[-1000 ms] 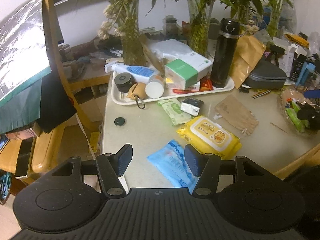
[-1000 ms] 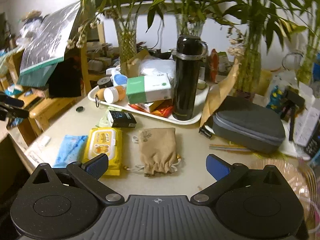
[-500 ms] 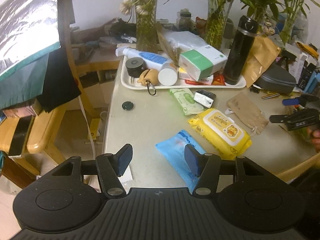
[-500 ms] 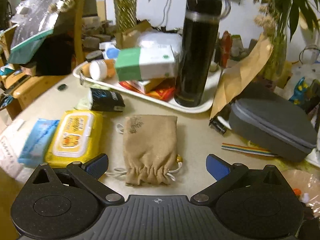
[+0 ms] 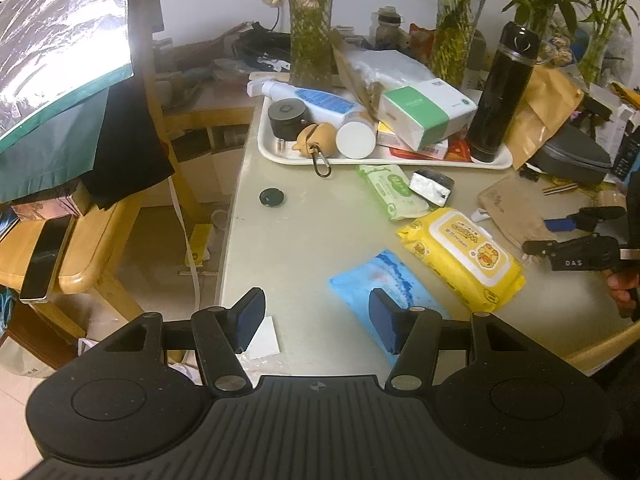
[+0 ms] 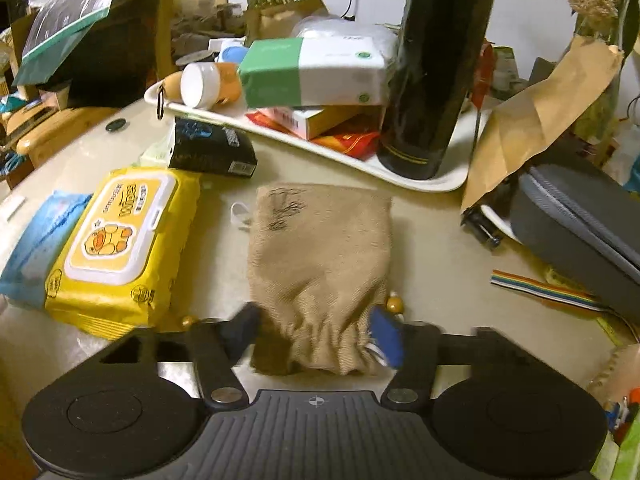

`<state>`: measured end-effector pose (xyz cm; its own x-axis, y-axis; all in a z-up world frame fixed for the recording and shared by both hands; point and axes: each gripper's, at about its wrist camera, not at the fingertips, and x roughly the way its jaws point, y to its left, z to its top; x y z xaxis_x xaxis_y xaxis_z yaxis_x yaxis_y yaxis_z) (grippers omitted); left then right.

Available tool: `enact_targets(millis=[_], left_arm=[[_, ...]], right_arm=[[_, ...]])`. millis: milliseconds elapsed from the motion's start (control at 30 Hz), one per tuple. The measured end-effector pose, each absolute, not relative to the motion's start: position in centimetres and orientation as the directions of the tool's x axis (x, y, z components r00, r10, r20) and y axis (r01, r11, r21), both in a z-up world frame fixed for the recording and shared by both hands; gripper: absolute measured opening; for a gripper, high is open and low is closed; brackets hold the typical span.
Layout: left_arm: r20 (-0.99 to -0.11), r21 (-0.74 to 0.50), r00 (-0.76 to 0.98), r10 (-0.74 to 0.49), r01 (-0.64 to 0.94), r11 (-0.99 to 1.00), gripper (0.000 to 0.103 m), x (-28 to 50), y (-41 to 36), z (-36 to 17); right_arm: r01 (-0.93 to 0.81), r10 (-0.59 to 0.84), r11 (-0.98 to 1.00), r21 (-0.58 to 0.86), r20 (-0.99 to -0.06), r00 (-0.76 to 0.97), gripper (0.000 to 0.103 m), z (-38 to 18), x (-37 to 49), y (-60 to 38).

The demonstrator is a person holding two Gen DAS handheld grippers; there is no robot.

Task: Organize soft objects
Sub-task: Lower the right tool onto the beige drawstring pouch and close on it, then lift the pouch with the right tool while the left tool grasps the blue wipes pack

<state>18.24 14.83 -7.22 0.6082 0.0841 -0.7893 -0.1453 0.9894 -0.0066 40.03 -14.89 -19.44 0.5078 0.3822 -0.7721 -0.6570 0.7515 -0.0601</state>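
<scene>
Cluttered beige table [image 5: 304,236] fills both views, with glass vases of green stems along the white wall behind it.

Between my right gripper [image 6: 318,334]'s fingers lies a tan pouch [image 6: 320,252] of coarse woven cloth, flat on the table just in front of the tray [image 6: 424,178]. Its gathered drawstring mouth faces me, wooden beads hang at the cord ends, and a dark scribbled mark sits near its far end. My right jaws are closing around that puckered mouth; the blue pads are blurred and I cannot tell whether they press it yet.

Left of the pouch is a plump yellow pack [image 6: 116,248] with a white flip lid, a cartoon duck and the word "wipes". Touching its far side lies a thin blue packet [image 5: 380,284] of crinkly film. Beyond them, a pale green packet [image 5: 394,190] lies under a small black carton [image 6: 212,152].

My left gripper [image 5: 316,316] hangs half spread over the table's near edge with nothing between its pads; its right finger [image 5: 384,320] overlaps the blue packet in view.

On the white tray stand a tall glossy black flask [image 6: 436,68], a green-and-white box [image 6: 316,72] and a white-capped bottle [image 6: 200,84] on its side. A grey zipped case [image 6: 580,220] sits to the right, a brown paper bag [image 6: 536,116] leaning by it. My right gripper's side reads "DAS".
</scene>
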Motion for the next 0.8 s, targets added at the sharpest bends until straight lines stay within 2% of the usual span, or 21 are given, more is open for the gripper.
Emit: enact_targets(millis=[33,67,133,800], left_arm=[[-0.789,-0.004,0.609,0.086,-0.145,0.989,0.057,18.3,14.8,-7.2],[-0.789,-0.002,0.608,0.087,-0.145,0.989,0.057,18.2,14.8,-7.2],[-0.788,0.005,0.608,0.094,-0.146,0.989,0.057,18.2,14.7,-7.1],[-0.729,0.061,0.680,0.077,-0.047,0.997,0.057,20.4,11.0,-3.2]], right_arm=[[-0.658,0.385,0.751,-0.060,-0.770,0.509,0.033,-19.4,39.9,-14.8],[-0.658,0.382,0.750,-0.064,-0.770,0.511,0.028,-19.3,39.8,-14.8],[-0.656,0.374,0.750,-0.081,-0.766,0.523,0.024,-19.1,39.7,-14.7],[-0.629,0.466,0.778,-0.014,-0.659,0.590,0.021,-10.6,36.1,-19.6]])
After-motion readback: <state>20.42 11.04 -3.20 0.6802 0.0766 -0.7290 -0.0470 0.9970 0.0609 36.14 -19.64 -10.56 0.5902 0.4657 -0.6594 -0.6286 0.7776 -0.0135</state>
